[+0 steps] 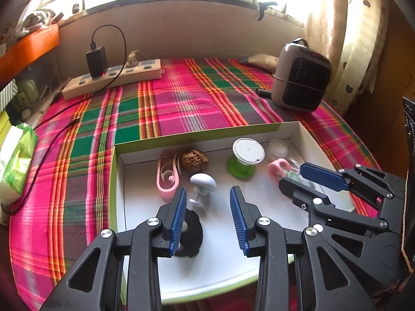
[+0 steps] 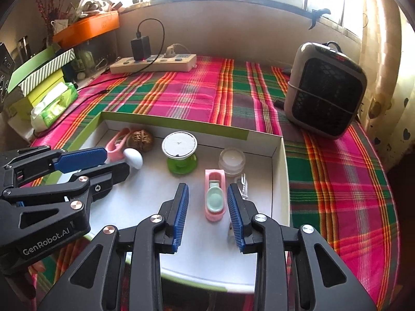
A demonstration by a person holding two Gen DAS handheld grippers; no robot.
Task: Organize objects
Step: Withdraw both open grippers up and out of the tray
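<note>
A shallow white box with green walls (image 1: 197, 133) (image 2: 181, 123) lies on the plaid cloth. It holds a pink clip (image 1: 167, 178), a walnut (image 1: 194, 159), a white mushroom-shaped knob (image 1: 203, 181), a green spool with a white top (image 2: 179, 150) and a clear jar (image 2: 231, 160). My left gripper (image 1: 207, 217) is open over the box floor, with a black object (image 1: 192, 233) by its left finger. My right gripper (image 2: 207, 207) is open too. A pink toy tub with a mint insert (image 2: 214, 199) lies between its fingers, close to the right pad but not pressed.
A grey heater (image 2: 326, 90) stands at the back right. A power strip with a black charger (image 2: 153, 63) lies at the back. A tissue pack (image 2: 54, 106) and stacked boxes sit to the left. A small white cable (image 2: 243, 184) lies by the box's right wall.
</note>
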